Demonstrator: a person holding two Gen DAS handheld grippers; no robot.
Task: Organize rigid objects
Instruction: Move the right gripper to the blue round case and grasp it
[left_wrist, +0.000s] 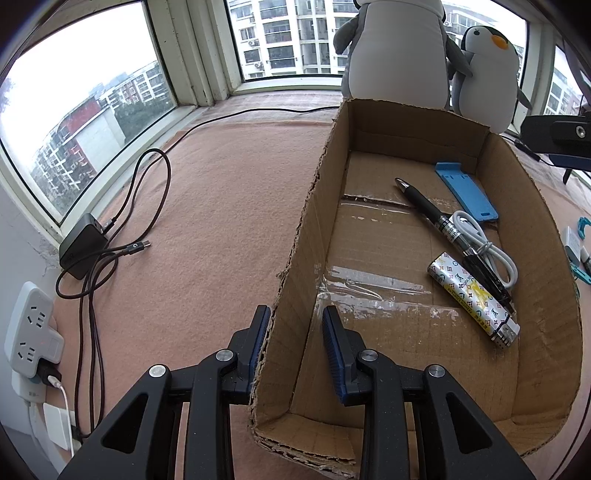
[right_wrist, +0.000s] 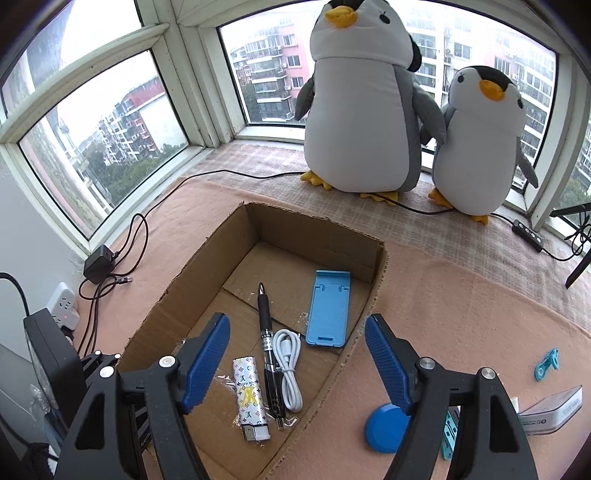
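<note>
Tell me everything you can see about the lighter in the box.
The lighter is a slim rectangular stick wrapped in white foil with a coloured monogram pattern and a yellowish smear. Its metal head points toward the camera. It lies flat on the floor of the cardboard box, beside the black pen.
</note>
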